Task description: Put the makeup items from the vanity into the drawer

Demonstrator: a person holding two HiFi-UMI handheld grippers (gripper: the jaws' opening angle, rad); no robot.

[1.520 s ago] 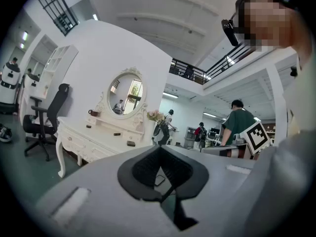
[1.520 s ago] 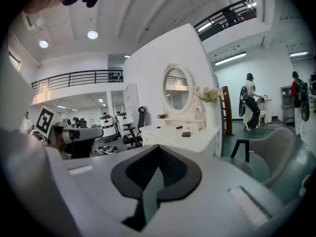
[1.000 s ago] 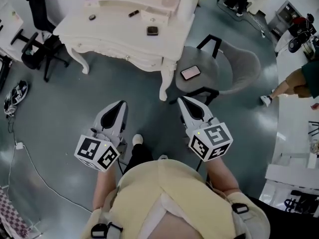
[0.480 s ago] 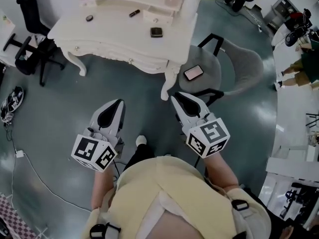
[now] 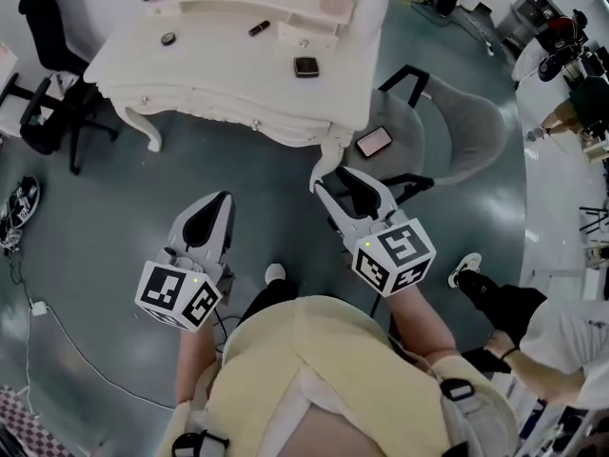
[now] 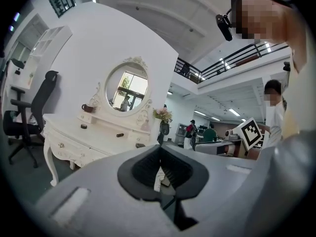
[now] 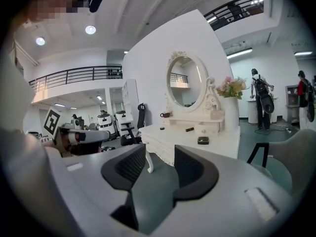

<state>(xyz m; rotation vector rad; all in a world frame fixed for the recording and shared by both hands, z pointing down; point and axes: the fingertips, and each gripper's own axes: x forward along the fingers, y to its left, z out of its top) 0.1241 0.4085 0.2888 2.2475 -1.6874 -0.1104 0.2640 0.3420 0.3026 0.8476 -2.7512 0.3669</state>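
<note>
The white table (image 5: pixel 219 74) fills the upper left and centre of the head view. On it, left to right, lie a small round tin (image 5: pixel 168 38), a dark stick (image 5: pixel 258 29) and a square compact (image 5: pixel 306 67), all well apart from both tools. At lower left, the left tool (image 5: pixel 221 200) is pinched together and empty. The right tool (image 5: pixel 335 181) has just been opening to a middling gap, with nothing in it. The items look light, hard and slick. The stick may roll, so take it across its middle. Take the compact by opposite edges.
</note>
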